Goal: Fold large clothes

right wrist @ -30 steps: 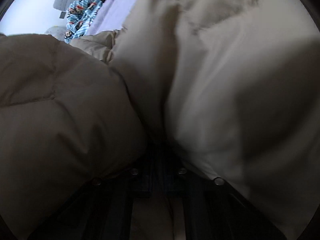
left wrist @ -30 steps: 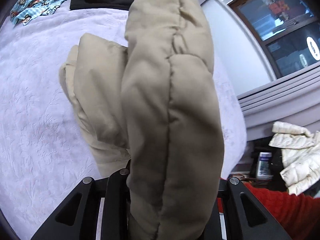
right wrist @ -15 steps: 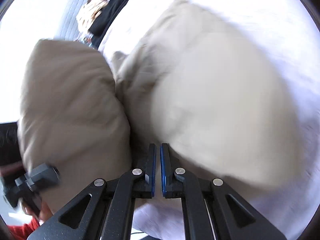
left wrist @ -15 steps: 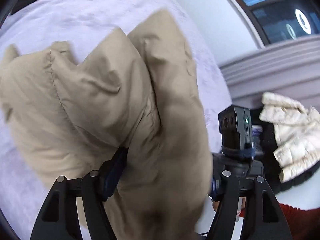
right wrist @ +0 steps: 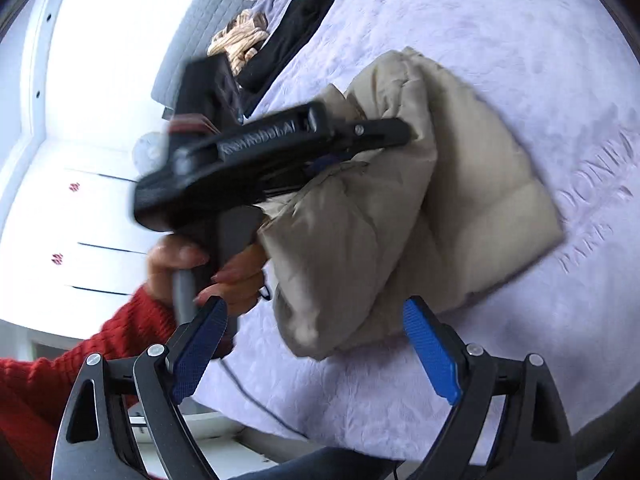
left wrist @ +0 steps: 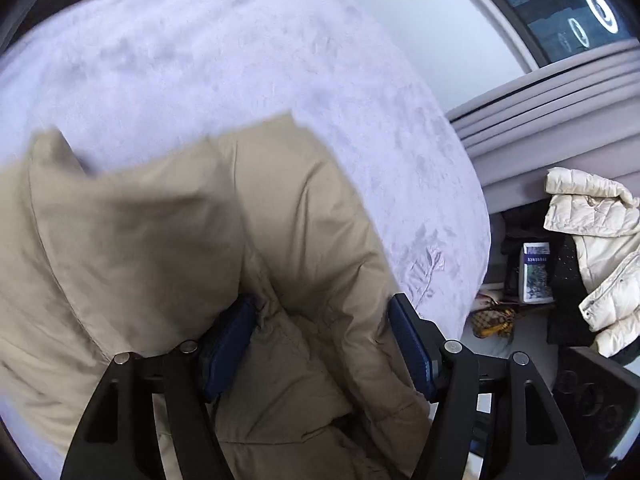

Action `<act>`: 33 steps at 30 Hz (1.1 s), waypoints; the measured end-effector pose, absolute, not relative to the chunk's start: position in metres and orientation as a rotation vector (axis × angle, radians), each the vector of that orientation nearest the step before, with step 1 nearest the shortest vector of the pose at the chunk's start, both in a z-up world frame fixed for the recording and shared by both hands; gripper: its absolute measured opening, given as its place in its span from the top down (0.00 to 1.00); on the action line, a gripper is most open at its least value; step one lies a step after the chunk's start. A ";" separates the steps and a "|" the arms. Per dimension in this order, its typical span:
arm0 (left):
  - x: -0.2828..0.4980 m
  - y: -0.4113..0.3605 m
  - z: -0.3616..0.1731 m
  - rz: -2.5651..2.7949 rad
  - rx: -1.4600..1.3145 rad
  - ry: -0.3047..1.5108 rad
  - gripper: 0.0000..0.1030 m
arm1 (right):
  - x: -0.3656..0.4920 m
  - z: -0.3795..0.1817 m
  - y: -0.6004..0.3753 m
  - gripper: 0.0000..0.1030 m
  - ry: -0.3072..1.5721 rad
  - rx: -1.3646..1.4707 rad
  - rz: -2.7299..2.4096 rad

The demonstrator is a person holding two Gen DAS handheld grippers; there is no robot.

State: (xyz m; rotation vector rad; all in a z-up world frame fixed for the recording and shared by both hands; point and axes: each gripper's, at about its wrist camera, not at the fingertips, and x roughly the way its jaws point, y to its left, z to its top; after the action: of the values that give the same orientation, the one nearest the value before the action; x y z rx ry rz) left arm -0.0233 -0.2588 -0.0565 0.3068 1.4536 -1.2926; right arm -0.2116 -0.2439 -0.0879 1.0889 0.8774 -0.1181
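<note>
Your left gripper [left wrist: 320, 344] is standing spread, jaws apart, with the beige padded jacket [left wrist: 168, 256] bunched loosely between the pads; it is not pinching. The jacket is lying folded on the lilac bed cover [right wrist: 500, 40], toward the near edge of the bed. Your right gripper [right wrist: 316, 344] is opening wide, with nothing between its jaws, hovering just clear of the jacket's near end. Black folded garment [right wrist: 292, 40] is sitting by the far edge.

A home bedroom: lilac-quilted bed [left wrist: 240, 60], padded headboard [right wrist: 200, 20], curtains [left wrist: 560, 100].
</note>
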 end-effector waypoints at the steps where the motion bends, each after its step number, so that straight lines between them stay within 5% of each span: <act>1: -0.022 -0.256 -0.043 -1.292 0.309 1.386 0.32 | -0.200 -0.092 -0.242 0.12 0.907 1.064 -0.147; 3: -0.013 -0.242 -0.016 -1.229 0.325 1.213 0.32 | -0.182 -0.103 -0.245 0.45 0.948 1.017 -0.232; 4: -0.006 -0.230 -0.006 -1.178 0.335 1.131 0.32 | -0.179 -0.105 -0.248 0.78 0.954 1.007 -0.245; 7: 0.023 -0.198 -0.008 -0.997 0.383 1.002 0.32 | -0.190 -0.099 -0.255 0.84 0.938 0.928 -0.296; 11: 0.059 -0.189 -0.059 -0.871 0.373 1.104 0.32 | -0.201 -0.098 -0.259 0.84 0.957 0.843 -0.353; 25: -0.013 -0.327 -0.108 -0.969 0.470 1.074 0.32 | -0.286 -0.161 -0.340 0.84 0.938 1.176 -0.500; 33: -0.007 -0.321 -0.113 -0.964 0.459 1.104 0.32 | -0.288 -0.071 -0.349 0.79 0.919 0.925 -0.493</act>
State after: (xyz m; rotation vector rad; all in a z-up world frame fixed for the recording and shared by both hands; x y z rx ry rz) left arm -0.0066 -0.3215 -0.1133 0.4585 1.1044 -0.9645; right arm -0.2879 -0.3490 -0.0714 0.9247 0.9186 -0.4934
